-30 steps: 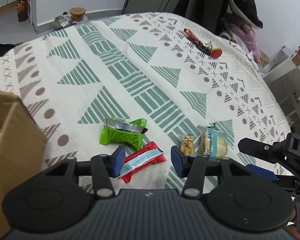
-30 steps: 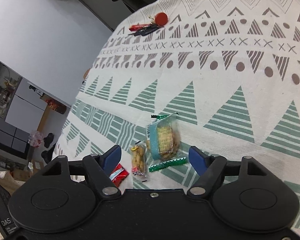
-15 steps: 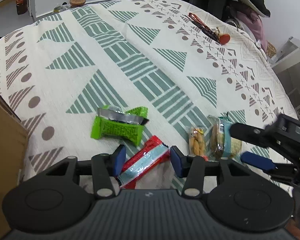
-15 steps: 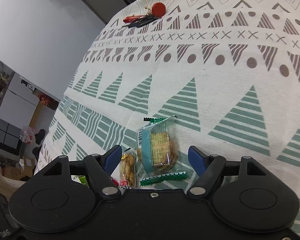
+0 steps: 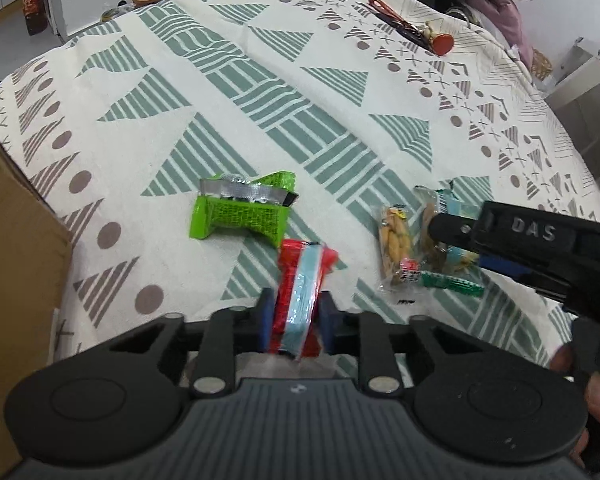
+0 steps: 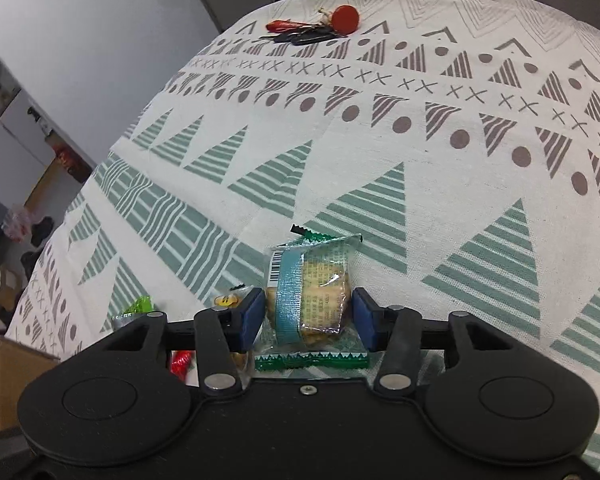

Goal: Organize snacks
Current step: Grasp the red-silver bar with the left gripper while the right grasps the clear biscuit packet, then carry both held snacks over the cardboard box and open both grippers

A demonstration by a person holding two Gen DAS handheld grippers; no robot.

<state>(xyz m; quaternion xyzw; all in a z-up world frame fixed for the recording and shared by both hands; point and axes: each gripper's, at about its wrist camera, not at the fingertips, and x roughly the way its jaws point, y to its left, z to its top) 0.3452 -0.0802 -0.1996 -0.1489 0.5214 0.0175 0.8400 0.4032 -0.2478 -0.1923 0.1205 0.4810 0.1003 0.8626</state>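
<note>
We had the left claw (image 5: pixel 294 318) pinching the red snack bar (image 5: pixel 302 280) just off the patterned table (image 5: pixel 260 92), the right claw (image 6: pixel 308 318) bracketing the cracker packet (image 6: pixel 320 284), pads near but contact unclear.

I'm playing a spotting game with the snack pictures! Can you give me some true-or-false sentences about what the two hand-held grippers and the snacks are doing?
1. The left hand-held gripper squeezes the red and light-blue snack wrapper. True.
2. The bright green crinkly snack packet sits inside the brown cardboard box. False: it lies on the patterned tablecloth.
3. The right hand-held gripper has the clear cracker packet with a blue band between its fingers. True.
4. The red-tagged bunch of keys lies beside the snacks. False: it lies far across the cloth.
</note>
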